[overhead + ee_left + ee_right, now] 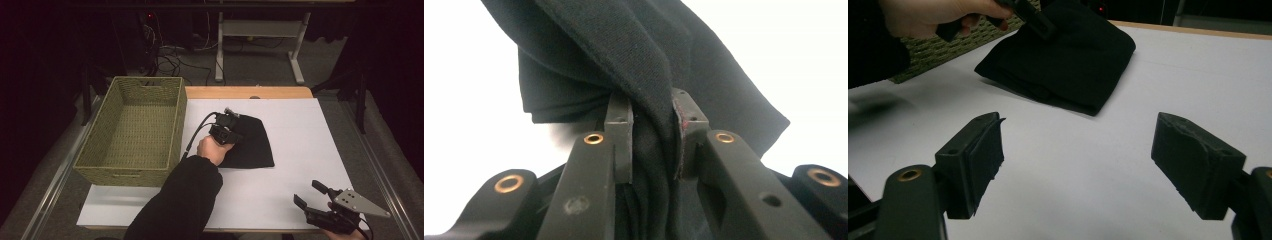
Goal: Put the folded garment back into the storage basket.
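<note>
A folded black cloth [252, 142] lies on the white table top [305, 150], just right of the woven basket [135, 130]. My left gripper [231, 136] sits at the cloth's left edge, shut on a bunched fold of it. In the left gripper view the black cloth [649, 75] is pinched between the two pads, and one pad [681, 135] shows red at its edge. My right gripper [310, 195] rests at the table's front right corner, open, with nothing between its jaws. From there the black cloth [1068, 55] lies farther off, with the left hand [933, 15] above it.
The green woven basket stands at the table's left, its inside bare. A wooden strip [250, 92] runs along the far edge. Beyond it are a white table frame [260, 35] and cables on the floor. Dark surroundings flank both sides.
</note>
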Motion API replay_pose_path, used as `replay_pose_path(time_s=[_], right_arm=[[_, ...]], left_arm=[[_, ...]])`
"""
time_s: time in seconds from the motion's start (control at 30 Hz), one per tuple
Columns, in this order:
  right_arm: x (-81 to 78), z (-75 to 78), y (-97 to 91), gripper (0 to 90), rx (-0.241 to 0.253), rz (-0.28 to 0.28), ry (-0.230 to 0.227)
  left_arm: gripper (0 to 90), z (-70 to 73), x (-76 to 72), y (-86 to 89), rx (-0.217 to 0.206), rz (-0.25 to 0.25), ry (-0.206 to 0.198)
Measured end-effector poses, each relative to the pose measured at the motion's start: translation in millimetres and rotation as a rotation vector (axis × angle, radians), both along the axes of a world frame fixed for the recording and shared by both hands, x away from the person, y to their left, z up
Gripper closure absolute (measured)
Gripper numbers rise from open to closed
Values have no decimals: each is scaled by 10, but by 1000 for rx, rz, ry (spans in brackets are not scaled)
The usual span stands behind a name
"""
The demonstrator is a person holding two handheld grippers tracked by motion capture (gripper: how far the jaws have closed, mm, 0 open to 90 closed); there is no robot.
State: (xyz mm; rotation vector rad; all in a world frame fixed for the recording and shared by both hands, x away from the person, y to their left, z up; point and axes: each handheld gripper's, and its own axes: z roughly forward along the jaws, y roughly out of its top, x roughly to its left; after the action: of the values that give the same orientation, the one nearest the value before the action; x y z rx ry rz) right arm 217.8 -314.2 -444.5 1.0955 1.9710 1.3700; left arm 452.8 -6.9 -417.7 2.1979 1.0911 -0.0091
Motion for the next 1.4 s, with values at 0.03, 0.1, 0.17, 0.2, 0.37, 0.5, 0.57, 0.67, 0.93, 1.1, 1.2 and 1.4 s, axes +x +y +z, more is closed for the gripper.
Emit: replay_pose_path(time_s=[0.03, 0.1, 0.17, 0.2, 0.37, 0.5, 0.57, 0.67, 0.93, 1.1, 1.2, 1.4], right_arm=[[-1, 0, 0, 212, 1, 0, 0], [-1, 0, -2, 212, 1, 0, -1], [0, 1, -2, 212, 1, 1, -2], [-1, 0, -1, 212, 1, 0, -1], [-2, 1, -1, 212, 0, 1, -3], [-3, 2, 0, 212, -2, 2, -2], [-2, 2, -1, 212, -2, 1, -3], [-2, 2, -2, 212, -2, 1, -4], [-2, 2, -1, 213, -2, 2, -3], [-1, 2, -1, 212, -3, 1, -2], [-2, 2, 0, 212, -3, 2, -2], [-2, 1, 1, 212, -3, 2, -2]], left_arm=[[717, 13, -8, -3, -2, -2, -4], [717, 38, -22, -6, -5, -7, -10], [717, 74, -44, -6, -5, -11, -23], [717, 87, -53, -7, -5, -13, -27], [718, 149, -94, 7, -14, -19, -40], [718, 190, -119, 22, -27, -19, -45], [718, 212, -133, 30, -28, -22, -47], [718, 245, -161, 36, -22, -20, -56], [717, 338, -213, 88, -29, -24, -65], [717, 395, -244, 122, -36, -30, -65], [717, 422, -261, 139, -41, -34, -63], [717, 475, -300, 163, -52, -45, -66]])
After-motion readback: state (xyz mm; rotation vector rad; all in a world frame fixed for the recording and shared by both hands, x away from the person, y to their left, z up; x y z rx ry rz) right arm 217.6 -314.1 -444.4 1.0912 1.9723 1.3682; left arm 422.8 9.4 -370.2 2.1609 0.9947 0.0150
